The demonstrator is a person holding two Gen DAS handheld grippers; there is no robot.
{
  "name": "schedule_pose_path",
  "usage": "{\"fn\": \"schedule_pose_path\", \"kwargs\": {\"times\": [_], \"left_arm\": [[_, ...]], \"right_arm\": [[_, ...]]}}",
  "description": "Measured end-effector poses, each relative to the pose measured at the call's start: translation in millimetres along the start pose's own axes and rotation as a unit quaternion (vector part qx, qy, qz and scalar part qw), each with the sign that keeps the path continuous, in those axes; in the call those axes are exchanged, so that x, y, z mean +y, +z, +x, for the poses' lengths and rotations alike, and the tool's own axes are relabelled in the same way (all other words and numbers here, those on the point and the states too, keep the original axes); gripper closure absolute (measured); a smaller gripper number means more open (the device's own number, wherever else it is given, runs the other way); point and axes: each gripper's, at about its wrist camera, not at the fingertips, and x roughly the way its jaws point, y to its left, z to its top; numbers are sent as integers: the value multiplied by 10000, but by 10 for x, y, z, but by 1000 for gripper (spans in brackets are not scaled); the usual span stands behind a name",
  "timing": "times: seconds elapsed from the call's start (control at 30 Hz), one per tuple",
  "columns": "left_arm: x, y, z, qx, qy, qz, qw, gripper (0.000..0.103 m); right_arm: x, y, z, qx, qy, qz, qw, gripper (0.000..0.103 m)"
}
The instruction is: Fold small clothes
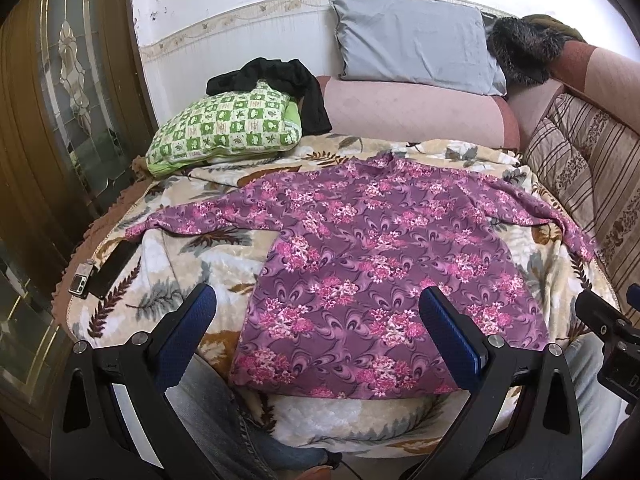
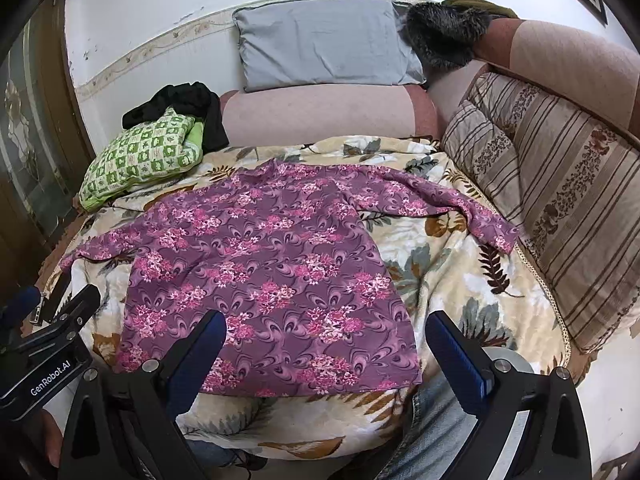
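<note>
Leaf-printed cream blanket (image 1: 208,256) covers the bed on which a purple floral shirt (image 1: 372,248) lies spread flat, both sleeves stretched outward and its hem toward the near edge. Behind it, against a white wall, sit a green checked pillow (image 1: 224,128) with a black garment (image 1: 280,80) draped over it, a grey pillow (image 1: 416,48) and striped brown cushions (image 2: 552,184) along the right side. From the left wrist view, the left gripper (image 1: 316,316) hangs above the shirt's lower left part with its blue-padded fingers (image 1: 188,320) spread wide and holding nothing; that view alone shows a dark strap and a small silver device (image 1: 82,280) clearly on the blanket's left edge, and a sliver of the other tool at far right. From the right wrist view, the right gripper (image 2: 326,344) likewise stands wide apart and empty over the shirt's lower right hem, and only here does the right sleeve (image 2: 460,212) show in full, reaching toward the cushions, with the left tool's body marked "GenRobot.AI" at lower left. Denim-clad legs (image 2: 436,432) of the person appear below the bed edge in both views.
</note>
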Motion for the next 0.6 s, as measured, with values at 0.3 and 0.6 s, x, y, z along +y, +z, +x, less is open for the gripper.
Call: {"fn": "schedule_pose_path", "kwargs": {"times": [0.3, 0.6], "left_arm": [[-27, 2, 22, 61, -5, 57, 10000, 1], [-7, 26, 94, 134, 80, 107, 9998, 1]], "right_arm": [[-12, -10, -6, -356, 92, 92, 9993, 6], [-25, 14, 59, -338, 253, 121, 9990, 8]]}}
